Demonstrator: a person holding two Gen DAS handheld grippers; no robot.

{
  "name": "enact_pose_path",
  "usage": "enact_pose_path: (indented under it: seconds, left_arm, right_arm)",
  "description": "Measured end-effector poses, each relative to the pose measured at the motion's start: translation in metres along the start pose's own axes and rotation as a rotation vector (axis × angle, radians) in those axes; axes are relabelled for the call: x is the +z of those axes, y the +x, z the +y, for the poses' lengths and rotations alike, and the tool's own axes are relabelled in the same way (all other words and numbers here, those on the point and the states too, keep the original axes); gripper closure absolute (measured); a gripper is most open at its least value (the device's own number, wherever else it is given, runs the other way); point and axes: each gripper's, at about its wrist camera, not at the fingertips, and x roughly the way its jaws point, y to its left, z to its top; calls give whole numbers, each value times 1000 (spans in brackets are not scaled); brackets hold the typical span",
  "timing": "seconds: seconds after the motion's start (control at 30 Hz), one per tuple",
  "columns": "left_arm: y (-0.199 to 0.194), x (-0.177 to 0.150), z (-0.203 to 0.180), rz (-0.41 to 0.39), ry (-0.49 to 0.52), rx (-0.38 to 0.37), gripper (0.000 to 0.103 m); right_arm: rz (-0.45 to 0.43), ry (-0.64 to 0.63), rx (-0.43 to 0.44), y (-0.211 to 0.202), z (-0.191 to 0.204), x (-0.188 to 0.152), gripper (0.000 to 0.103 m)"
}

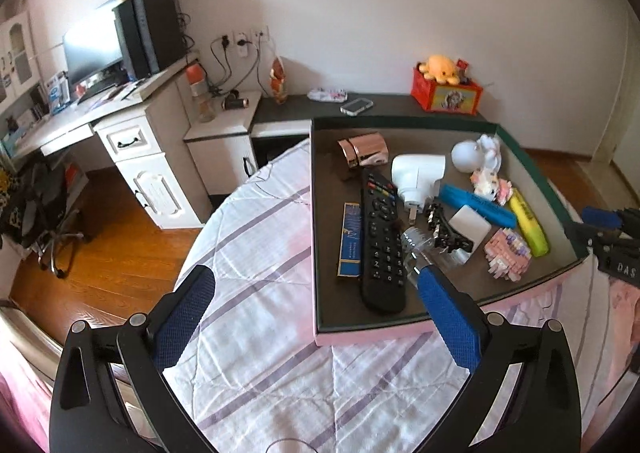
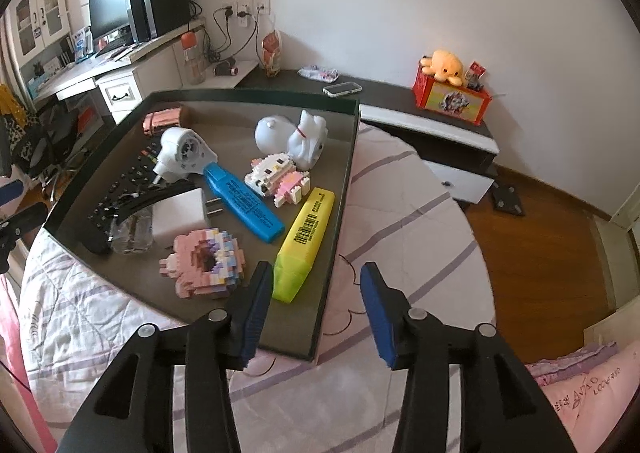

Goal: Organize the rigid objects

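A shallow dark tray (image 1: 318, 237) (image 2: 340, 181) lies on the bed. It holds a black remote (image 1: 380, 241), a blue-gold flat box (image 1: 351, 239), a white plug adapter (image 1: 418, 175) (image 2: 182, 153), a blue marker (image 1: 476, 205) (image 2: 244, 201), a yellow highlighter (image 1: 528, 227) (image 2: 306, 241), a white charger (image 2: 180, 217), a pink block figure (image 2: 204, 263), a block cat (image 2: 278, 179) and a white rabbit figurine (image 2: 292, 135). My left gripper (image 1: 316, 281) is open at the tray's near left edge. My right gripper (image 2: 316, 277) is open over the tray's near right rim, beside the highlighter.
The tray rests on a striped pink-white quilt (image 1: 256, 253). A dark shelf (image 1: 384, 103) behind holds a phone (image 1: 356, 106) and a red box with an orange plush (image 1: 446, 87). A white desk with a monitor (image 1: 94, 49) stands left. Wooden floor (image 2: 540, 253) lies right.
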Motion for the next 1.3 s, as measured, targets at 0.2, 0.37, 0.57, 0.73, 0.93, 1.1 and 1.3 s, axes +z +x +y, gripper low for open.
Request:
enact_pose_path:
  seconds: [0.2,0.37,0.57,0.73,0.93,1.1,1.3]
  left_arm:
    - [-27,-9,0,-60,-45,-34,1]
    - [-50,-16,-8,-97,-44,-89,0]
    - [-73,-24,-15,-140,-48,-119,0]
    - [-81,-28,-22,-136,-56,-135,0]
    - [-88,-34,-31,-131,-28,-131,0]
    - [-105,-42,-31,-153,-28,-114,0]
    - [-142,-54,-34,-222,-8,-57,0]
  right_arm:
    - [-117,-10,10,-43,19,-9,20]
    - [-225,-27,0,-79,34,-18,0]
    - [-259,-2,-1,-99,41,-33,0]
    - [-269,18,6,-109,48,-44,0]
    - [-275,19,11,-117,54,-51,0]
    - [-290,16,6,-129,61,-58,0]
    - [-337,14,24,-156,72,-72,0]
